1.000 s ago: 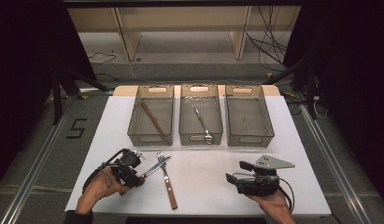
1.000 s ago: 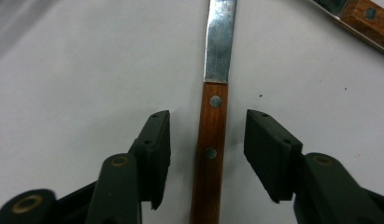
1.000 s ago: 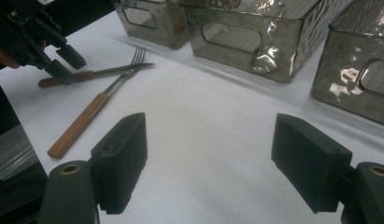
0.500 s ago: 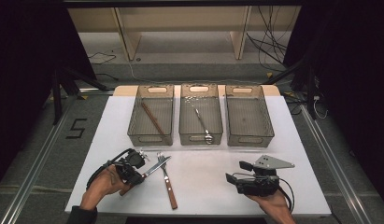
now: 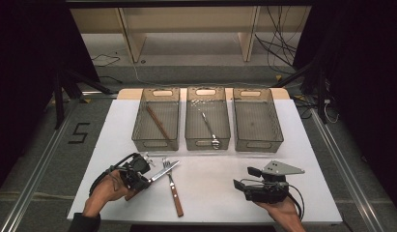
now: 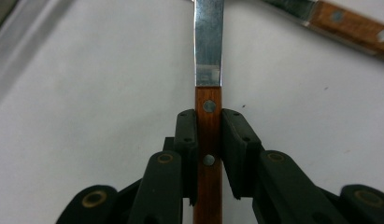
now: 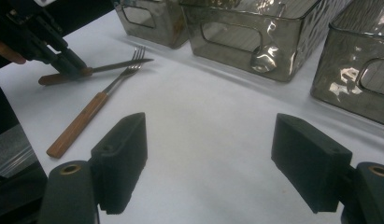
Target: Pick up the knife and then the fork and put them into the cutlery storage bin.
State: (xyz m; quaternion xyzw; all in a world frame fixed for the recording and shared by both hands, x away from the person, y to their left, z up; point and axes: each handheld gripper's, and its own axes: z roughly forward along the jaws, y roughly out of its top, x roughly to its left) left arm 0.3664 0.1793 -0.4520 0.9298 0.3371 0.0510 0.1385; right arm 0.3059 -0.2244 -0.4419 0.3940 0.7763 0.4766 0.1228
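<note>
Non-task items: fork with wooden handle flat on the white worktop, just right of the left hand-held gripper, tines pointing away toward the bins. Three clear plastic bins in a row on the worktop's far side, beyond both hand-held grippers: left bin holds a brown stick lying diagonally, middle bin holds a metal utensil, right bin has nothing visible inside. Past the worktop: wooden shelf unit, loose cables on the floor, a "5" marking on the floor far left of the left hand-held gripper.
</note>
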